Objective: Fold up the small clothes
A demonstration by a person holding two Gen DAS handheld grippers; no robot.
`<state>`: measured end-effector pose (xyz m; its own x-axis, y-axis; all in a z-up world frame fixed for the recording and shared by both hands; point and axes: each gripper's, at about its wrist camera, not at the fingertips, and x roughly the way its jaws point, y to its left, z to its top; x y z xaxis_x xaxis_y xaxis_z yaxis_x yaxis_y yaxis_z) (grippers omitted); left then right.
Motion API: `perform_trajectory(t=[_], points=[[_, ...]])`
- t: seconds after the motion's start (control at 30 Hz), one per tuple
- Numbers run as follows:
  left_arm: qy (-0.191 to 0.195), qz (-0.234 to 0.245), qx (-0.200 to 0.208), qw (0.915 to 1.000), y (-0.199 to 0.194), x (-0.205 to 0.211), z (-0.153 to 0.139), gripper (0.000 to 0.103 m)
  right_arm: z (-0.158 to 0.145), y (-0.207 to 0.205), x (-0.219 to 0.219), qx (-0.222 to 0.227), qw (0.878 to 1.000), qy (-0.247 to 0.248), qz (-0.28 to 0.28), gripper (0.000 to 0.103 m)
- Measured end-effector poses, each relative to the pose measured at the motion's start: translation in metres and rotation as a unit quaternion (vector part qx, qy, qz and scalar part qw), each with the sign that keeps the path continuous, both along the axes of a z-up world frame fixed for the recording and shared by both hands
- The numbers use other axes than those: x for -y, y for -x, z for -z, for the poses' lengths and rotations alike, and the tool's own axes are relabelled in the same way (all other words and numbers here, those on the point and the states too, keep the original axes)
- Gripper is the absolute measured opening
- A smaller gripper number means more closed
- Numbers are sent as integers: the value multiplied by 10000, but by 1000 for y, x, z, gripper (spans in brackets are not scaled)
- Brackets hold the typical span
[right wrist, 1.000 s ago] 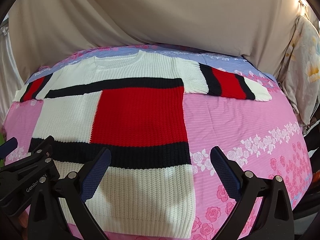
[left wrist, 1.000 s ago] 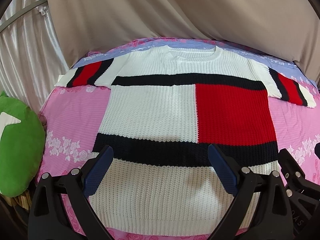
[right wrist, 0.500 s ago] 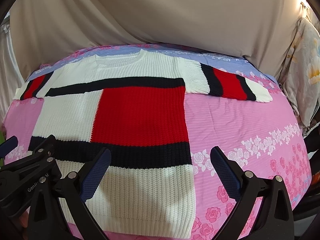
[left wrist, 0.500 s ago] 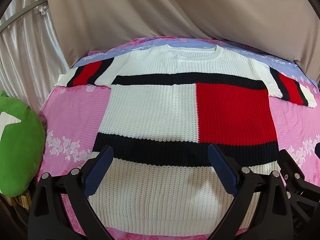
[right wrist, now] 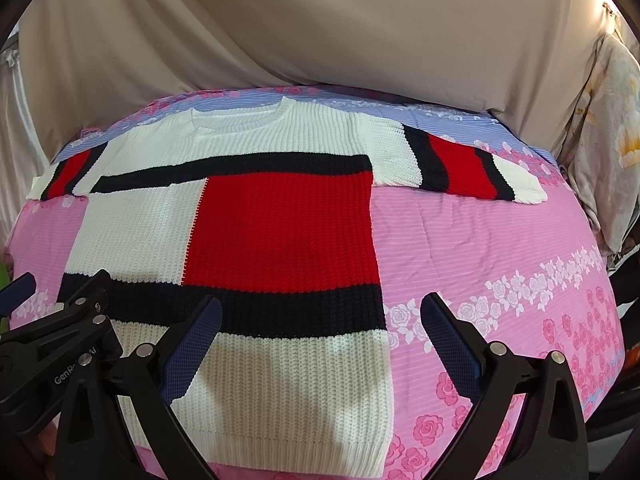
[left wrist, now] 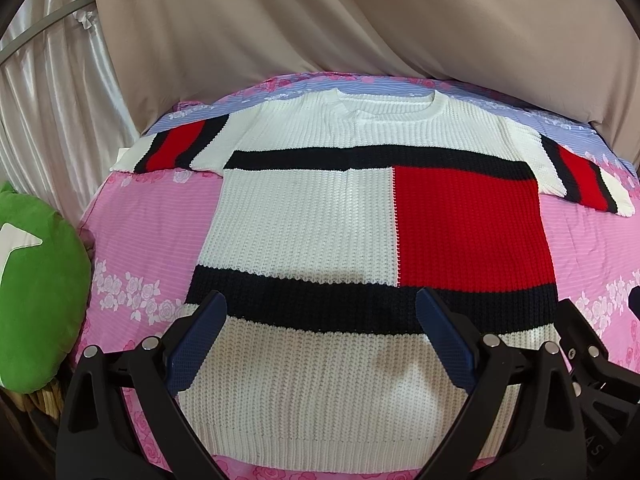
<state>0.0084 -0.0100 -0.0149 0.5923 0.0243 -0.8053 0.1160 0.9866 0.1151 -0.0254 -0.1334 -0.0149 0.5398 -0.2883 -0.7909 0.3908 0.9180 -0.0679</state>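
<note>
A small knitted sweater [left wrist: 320, 220] [right wrist: 256, 232], white with a red block and navy bands, lies flat and spread out on a pink floral sheet [left wrist: 148, 224] [right wrist: 472, 248], sleeves out to both sides. My left gripper [left wrist: 320, 334] hovers open above the hem's left half, nothing between its fingers. My right gripper [right wrist: 320, 336] hovers open above the hem's right corner, also empty. Each gripper's black frame shows at the edge of the other's view.
A green cushion [left wrist: 36, 296] sits off the sheet's left edge. Beige drapery [left wrist: 320, 20] hangs behind the sweater. A pale floral fabric [right wrist: 608, 132] hangs at the far right. The pink sheet is bare to the right of the sweater.
Both grippers have drifted slightly forward and down toward the sweater; the sweater itself has not moved.
</note>
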Motion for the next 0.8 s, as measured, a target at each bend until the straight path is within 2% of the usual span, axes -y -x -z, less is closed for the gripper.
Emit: perform_trajectory(t=[0.8], points=[[-37, -25, -1, 10000, -4, -1, 1, 93, 2, -4, 1, -24, 10000, -51, -2, 98]])
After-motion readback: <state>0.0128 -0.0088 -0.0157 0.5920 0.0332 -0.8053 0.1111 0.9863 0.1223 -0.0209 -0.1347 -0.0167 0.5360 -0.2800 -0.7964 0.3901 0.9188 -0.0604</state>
